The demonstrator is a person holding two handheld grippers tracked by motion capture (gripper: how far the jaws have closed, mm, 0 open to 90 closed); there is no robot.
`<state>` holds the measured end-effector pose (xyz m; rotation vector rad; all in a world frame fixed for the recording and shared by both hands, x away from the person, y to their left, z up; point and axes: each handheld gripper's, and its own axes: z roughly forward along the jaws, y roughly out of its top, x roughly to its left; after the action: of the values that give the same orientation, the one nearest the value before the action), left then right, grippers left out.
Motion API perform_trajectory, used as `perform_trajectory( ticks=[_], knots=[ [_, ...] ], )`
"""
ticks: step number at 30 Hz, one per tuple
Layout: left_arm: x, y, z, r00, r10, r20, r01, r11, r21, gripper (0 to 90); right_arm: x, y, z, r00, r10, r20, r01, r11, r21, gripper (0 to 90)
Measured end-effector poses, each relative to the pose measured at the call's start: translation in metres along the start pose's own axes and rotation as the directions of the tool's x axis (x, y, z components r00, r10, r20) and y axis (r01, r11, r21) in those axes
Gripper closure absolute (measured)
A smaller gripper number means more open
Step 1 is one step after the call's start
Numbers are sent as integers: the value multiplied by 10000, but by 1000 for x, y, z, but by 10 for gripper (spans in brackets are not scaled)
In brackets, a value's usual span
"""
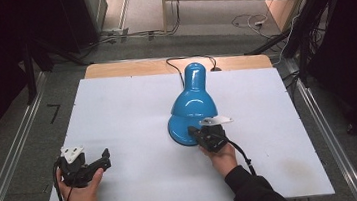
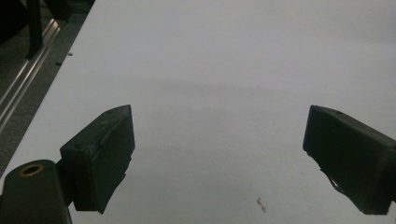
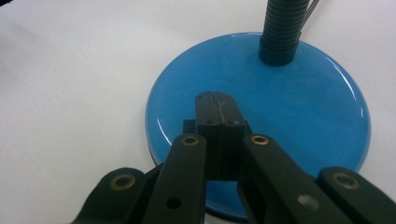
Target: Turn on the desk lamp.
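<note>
My right gripper, jaws together, presses the lamp base at frame centre, probably its switch; left gripper gapes idle.

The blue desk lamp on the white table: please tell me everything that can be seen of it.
The glossy blue desk lamp stands upright on the white table top, right of centre. It has a round flat base, a ribbed flexible neck rising from the base's far side, and a bell-shaped shade bent over it, mouth downward. It looks like painted metal. A dark cable runs off behind. The right gripper, jaws closed together, rests on the base's near part. Whether the lamp is lit cannot be told.
</note>
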<state>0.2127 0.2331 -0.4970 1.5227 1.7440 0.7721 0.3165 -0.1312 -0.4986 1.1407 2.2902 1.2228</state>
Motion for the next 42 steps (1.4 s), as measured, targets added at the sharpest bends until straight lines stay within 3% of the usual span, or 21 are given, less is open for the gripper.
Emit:
perform_trajectory(
  ticks=[11,14,25,42],
  knots=[
    [1,0,1,10000,-62,26,62,10000,2,99,2,-3,1,9998,163,-150,-163,9999,32,879],
    [1,0,1,10000,-93,31,93,10000,-4,99,6,-4,1,10000,26,82,-26,10000,-51,879],
    [2,0,0,9999,-155,32,154,9999,32,99,4,-4,0,9993,223,-291,-216,9995,228,877],
    [2,0,0,9998,-174,42,174,9998,16,99,1,-1,-12,9988,275,-395,-275,9996,6,859]
  ],
)
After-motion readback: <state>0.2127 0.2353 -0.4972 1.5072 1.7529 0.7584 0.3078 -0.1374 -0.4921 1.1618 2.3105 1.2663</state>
